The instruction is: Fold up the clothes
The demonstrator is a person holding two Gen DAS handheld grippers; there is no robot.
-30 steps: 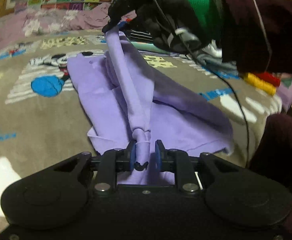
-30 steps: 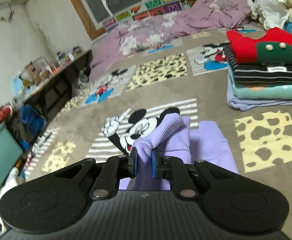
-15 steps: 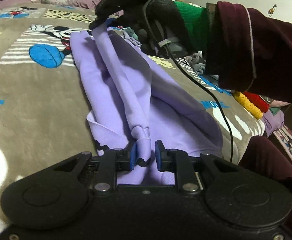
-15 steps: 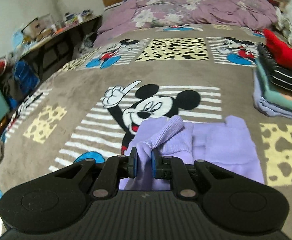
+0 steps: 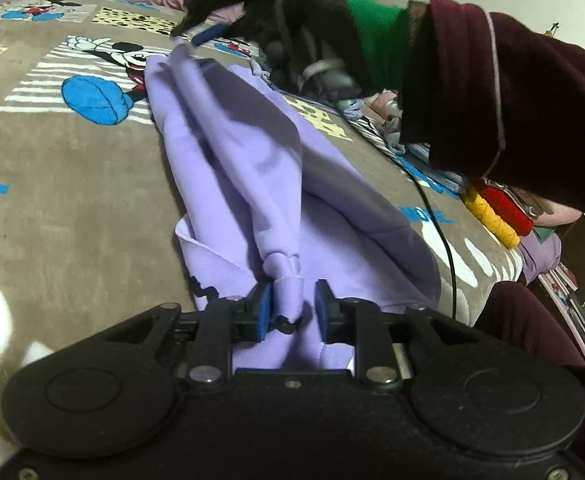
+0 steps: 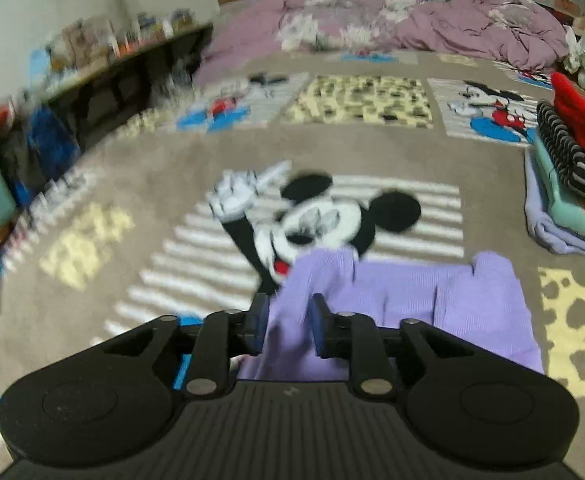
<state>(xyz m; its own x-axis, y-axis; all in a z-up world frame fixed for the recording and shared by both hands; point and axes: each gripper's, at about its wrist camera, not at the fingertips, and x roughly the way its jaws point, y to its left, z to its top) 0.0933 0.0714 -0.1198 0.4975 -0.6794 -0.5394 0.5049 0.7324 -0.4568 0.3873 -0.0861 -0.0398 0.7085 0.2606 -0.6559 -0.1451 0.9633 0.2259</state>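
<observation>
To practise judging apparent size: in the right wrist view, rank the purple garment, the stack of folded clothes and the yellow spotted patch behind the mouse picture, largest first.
1. purple garment, nearest the camera, so enlarged.
2. yellow spotted patch.
3. stack of folded clothes, cut by the frame edge, so its rank against the patch is unsure.

Dim indoor light, colours muted. The right wrist view smears with motion blur, worst at the shelf (image 6: 104, 60). Fisheye bending curves both frames' edges; soft shadows cross the purple garment (image 5: 260, 168).

1 purple top (image 5: 252, 168), 2 tongs (image 5: 289, 308) (image 6: 284, 320) – 1 clothes stack (image 6: 572, 196)
</observation>
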